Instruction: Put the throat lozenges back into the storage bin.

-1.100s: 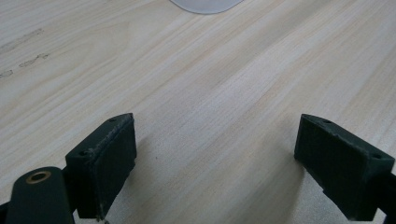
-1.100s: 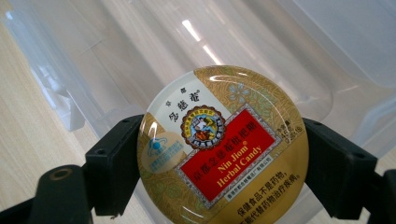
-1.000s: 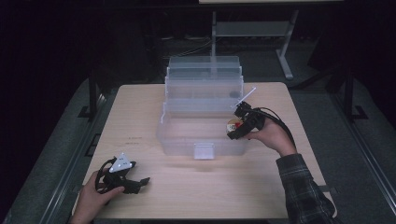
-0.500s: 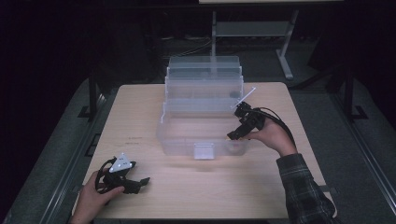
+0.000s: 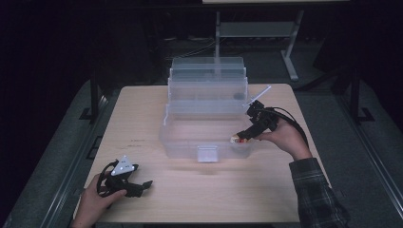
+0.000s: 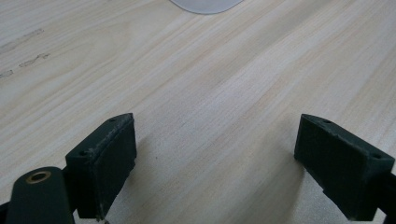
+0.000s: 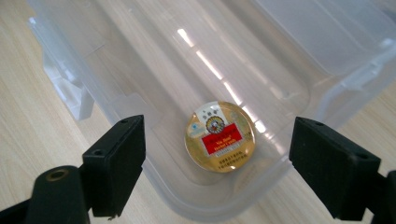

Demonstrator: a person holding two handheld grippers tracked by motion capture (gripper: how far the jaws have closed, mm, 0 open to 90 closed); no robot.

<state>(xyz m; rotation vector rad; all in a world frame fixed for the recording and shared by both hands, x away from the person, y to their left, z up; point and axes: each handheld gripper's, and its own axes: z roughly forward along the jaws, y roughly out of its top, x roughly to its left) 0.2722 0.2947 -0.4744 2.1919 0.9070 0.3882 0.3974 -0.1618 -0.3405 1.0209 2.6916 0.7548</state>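
The round tin [image 7: 220, 136] is seen lying flat in the clear box [image 7: 154, 60], centred beyond the right gripper [image 7: 217, 165], whose fingers [image 7: 116, 165] are spread and empty.

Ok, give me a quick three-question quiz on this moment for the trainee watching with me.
1. True or false: the round gold tin with a red label lies inside the clear plastic tiered box.
2. Which gripper sits low over the pale wooden table, away from the box: the left gripper or the right gripper?
3. Are the right gripper's fingers pressing on the tin?

Key
1. True: it rests on the floor of the lowest tray.
2. The left gripper, with its fingers apart.
3. No: they have just been opening and stand clear of the tin on both sides.
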